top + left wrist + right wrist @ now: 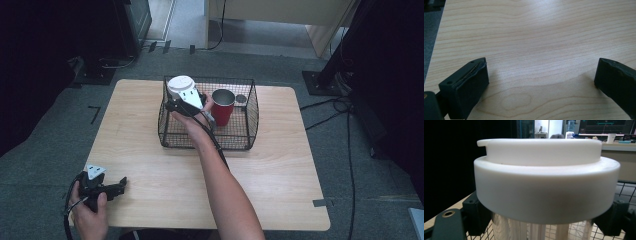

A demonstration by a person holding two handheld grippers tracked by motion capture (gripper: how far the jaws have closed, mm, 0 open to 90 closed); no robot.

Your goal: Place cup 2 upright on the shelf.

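The wire basket (250, 107) stands at the far middle of the wooden table (280, 175), its back wall close to the far edge. Bare table lies to its left, to its right and all along the near side.

The right gripper (192, 100) is inside the basket at its left half, held above the floor of the mesh. Its jaws are closed on a clear cup (536, 231) with a white lid (546, 187). In the right gripper view the black pads press the cup wall from both sides, just under the lid's rim. The cup stands upright, long axis vertical, lid uppermost. The lid is smooth matte plastic, round, in two steps, with a raised lip at one side. The wall below is clear and glossy.

A red cup (223, 106) stands upright just right of the held cup, mouth up, inside shiny like metal. Whether the two touch cannot be told.

The left gripper (107, 189) rests low at the table's near left corner, beside the edge. Its jaws stand wide apart over bare wood grain, with nothing between them.
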